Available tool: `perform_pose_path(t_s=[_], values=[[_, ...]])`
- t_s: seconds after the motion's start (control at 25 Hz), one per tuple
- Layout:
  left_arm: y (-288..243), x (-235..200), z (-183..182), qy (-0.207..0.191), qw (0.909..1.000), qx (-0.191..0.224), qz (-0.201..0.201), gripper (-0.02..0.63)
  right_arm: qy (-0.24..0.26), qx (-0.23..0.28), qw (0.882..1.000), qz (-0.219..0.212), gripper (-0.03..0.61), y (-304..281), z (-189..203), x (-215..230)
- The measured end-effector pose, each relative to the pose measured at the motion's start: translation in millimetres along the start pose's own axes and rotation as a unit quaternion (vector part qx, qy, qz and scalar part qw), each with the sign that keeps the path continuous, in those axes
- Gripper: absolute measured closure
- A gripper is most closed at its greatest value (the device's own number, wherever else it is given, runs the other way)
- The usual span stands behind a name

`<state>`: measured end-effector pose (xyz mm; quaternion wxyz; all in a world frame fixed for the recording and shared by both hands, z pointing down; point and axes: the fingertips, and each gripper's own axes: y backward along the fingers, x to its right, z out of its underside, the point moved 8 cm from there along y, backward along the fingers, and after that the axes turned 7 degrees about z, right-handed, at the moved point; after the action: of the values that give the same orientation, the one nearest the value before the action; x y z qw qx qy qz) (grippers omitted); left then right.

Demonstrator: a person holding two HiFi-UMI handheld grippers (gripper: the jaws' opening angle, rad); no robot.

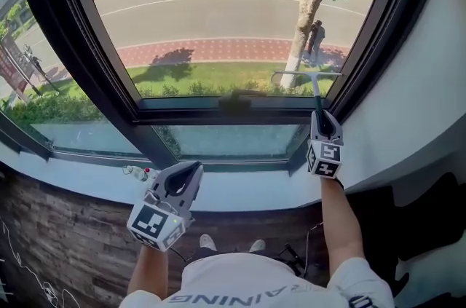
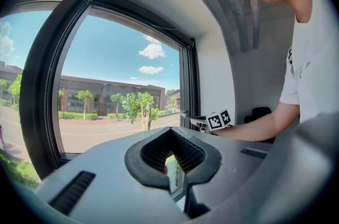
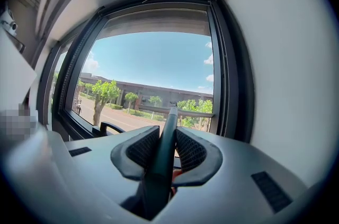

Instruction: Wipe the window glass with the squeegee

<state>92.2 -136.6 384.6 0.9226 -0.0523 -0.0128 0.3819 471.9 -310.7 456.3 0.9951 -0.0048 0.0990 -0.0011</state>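
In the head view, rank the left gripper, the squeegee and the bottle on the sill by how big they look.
1. Left gripper, though it is nearest the camera.
2. Squeegee, long but thin.
3. Bottle, clearly smallest.

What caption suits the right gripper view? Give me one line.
Right gripper shut on the squeegee handle, blade at the window glass, street trees beyond.

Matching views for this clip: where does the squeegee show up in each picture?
Head view: squeegee right of centre, rising from the right hand-held gripper to the glass.
Left gripper view: squeegee small, mid-right, just left of that gripper's marker cube.
Right gripper view: squeegee central, handle clamped between the jaws.
Shared landmark: the window's dark right frame post.
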Motion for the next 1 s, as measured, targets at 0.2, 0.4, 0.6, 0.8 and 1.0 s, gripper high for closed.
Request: perform_pose_path(t_s=[0.2,0.4,0.6,0.8,1.0], values=[[-1.0,-2.7,0.4,0.002,0.9999,0.003,-0.01,0.597,-0.008,0.003,1.0,0.003,0.479,-2.0,14.0,-3.7],[-0.1,-2.1,7.6,-0.001,0.9999,-0.011,-0.01,0.596,-0.01,-0.009,1.0,0.002,0.479,-1.1,43.0,-8.6],[-0.5,-2.5,8.3,0.003,0.9998,-0.014,-0.014,0.596,-0.01,-0.002,1.0,0.004,0.479,-0.2,52.2,-9.3],[-4.6,-1.8,7.9,0.006,0.9998,-0.017,-0.012,0.596,0.006,-0.035,0.999,-0.005,0.479,-2.9,71.6,-13.1],[-3.4,0.9,13.6,0.01,0.9996,-0.021,-0.014,0.595,0.011,-0.065,0.998,-0.011,0.479,-2.4,94.3,-16.4]])
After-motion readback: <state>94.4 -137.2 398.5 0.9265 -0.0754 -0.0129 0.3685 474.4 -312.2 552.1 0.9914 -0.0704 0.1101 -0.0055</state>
